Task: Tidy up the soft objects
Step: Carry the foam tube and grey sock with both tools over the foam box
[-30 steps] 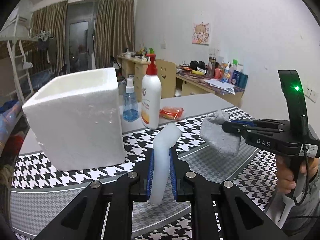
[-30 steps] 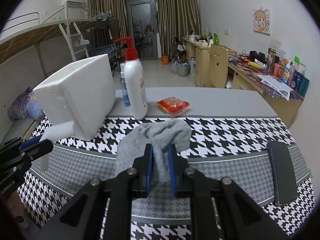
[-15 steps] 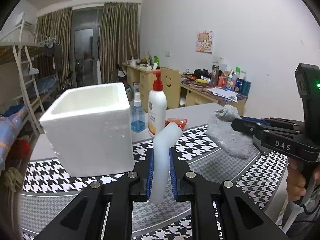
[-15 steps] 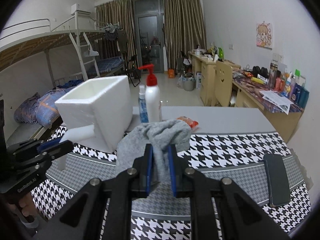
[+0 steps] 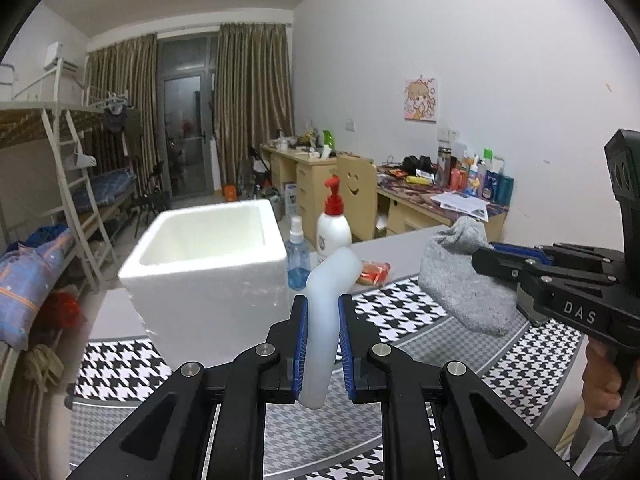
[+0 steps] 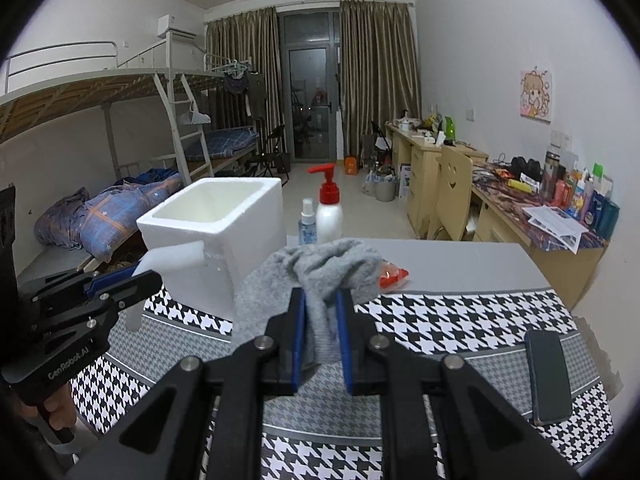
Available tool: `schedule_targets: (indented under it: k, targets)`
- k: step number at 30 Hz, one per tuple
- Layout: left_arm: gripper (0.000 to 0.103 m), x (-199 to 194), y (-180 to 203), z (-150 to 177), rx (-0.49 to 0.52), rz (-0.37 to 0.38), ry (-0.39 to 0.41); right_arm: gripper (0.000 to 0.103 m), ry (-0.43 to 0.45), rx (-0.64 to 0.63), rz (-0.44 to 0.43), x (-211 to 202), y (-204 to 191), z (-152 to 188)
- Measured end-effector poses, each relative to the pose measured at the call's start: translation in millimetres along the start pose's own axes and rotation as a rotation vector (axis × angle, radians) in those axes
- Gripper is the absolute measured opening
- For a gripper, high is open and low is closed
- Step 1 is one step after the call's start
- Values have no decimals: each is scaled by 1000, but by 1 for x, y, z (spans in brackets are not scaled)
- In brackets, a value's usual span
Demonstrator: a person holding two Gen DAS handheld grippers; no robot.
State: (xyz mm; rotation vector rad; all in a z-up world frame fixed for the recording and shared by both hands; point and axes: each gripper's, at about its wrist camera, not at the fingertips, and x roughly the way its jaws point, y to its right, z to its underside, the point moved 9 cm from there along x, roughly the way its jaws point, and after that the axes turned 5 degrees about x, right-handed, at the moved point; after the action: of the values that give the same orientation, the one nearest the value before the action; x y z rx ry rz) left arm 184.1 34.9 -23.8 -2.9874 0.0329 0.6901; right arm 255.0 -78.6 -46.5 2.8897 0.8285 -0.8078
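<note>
Both jaws are clamped: left gripper on a white sponge, right gripper on a gray sock. Best carried clear above the foam box rim before letting go.

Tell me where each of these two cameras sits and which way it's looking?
Left wrist view: sits on the left gripper, looking along its fingers, shut on a white foam piece, toward the foam box; the right gripper and a hand show at right.
Right wrist view: sits on the right gripper, shut on a grey sock, facing the same box; the left gripper shows at left.
Shared: box, red-capped pump bottle, houndstooth table cloth, both held items.
</note>
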Motion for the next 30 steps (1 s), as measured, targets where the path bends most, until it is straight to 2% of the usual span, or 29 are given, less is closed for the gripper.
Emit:
schedule_targets:
  k: [15, 30]
  targets:
    - [16, -11, -23, -26, -3, -65, 51, 19, 56, -48, -20, -3, -30, -25]
    - [16, 0, -54, -40, -23, -132, 71, 19, 54, -64, -31, 20, -48, -42]
